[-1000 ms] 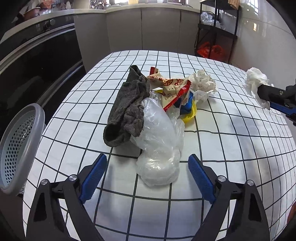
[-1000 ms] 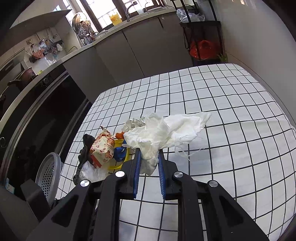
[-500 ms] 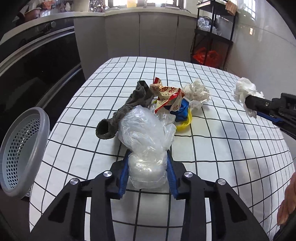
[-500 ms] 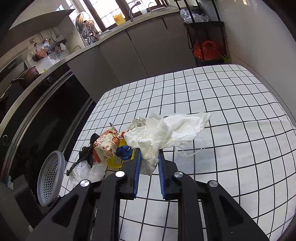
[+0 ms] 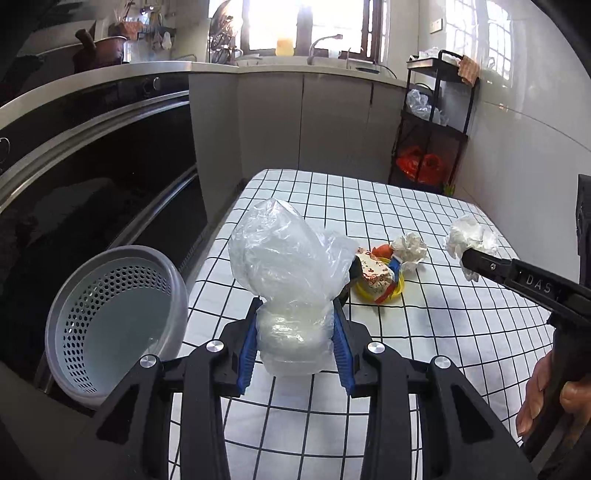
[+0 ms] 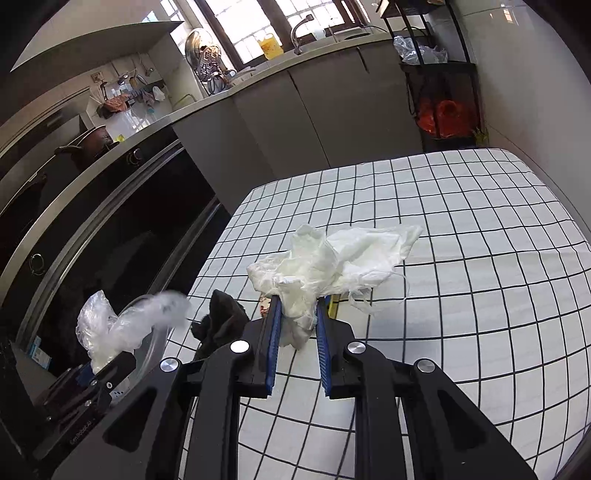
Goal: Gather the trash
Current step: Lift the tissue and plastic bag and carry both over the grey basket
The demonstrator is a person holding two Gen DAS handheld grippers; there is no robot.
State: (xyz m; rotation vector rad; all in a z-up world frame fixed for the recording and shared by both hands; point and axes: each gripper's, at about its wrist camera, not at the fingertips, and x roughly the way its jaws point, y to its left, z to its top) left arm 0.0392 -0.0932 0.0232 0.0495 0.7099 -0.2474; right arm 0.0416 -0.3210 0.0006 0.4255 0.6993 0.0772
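Now lifted off the checked counter (image 5: 424, 332), a clear plastic bag (image 5: 288, 266) rides in the left gripper (image 5: 295, 347) jaws toward the grey basket (image 5: 110, 321); the right gripper (image 6: 295, 339) jaws clamp white tissue (image 6: 332, 266).

Backlit by blown-out windows (image 5: 310, 22); dim left, fisheye-warped edges w/ dark vignette.

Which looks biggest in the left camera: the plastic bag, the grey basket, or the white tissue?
1. Clear plastic bag and grey basket: about equal, so no ranking. The bag sits close to the camera, clamped in the left gripper.
2. White tissue, far smaller, held by the right gripper.
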